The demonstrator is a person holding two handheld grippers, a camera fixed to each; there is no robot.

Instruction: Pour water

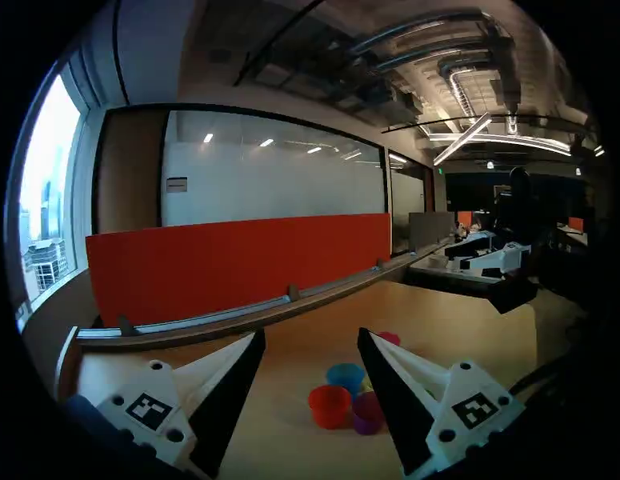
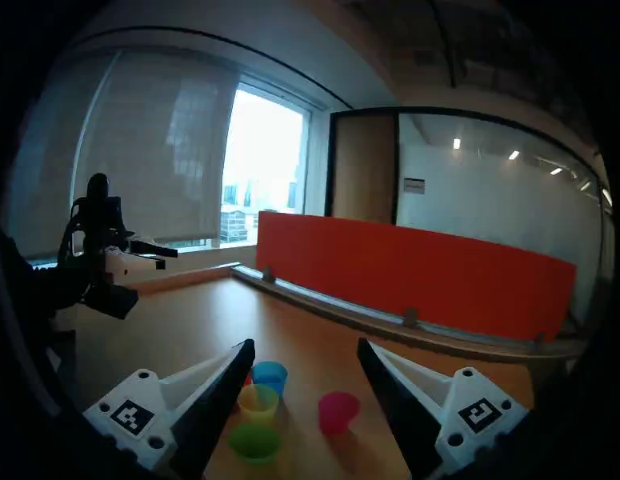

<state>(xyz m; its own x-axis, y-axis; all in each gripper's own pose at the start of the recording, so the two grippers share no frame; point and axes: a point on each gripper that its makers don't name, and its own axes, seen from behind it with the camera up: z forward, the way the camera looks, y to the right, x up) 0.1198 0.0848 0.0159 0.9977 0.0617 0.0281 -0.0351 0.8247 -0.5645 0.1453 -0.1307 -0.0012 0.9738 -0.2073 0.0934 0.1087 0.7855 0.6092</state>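
The left tool [image 1: 310,334] is spread and empty over the wooden tabletop [image 1: 438,320]. A red cup [image 1: 330,404], a blue cup [image 1: 346,376] and a purple cup [image 1: 366,414] cluster at its 6 o'clock. The right tool [image 2: 306,346] is also spread, with a pink cup [image 2: 338,412] at its 5 o'clock.

I see a long orange divider wall [image 1: 230,264] standing behind the light brown wooden table [image 1: 438,320], and a big bright window [image 2: 262,168].

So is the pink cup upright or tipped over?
Upright: the pink cup stands on its base on the table, open mouth facing up.
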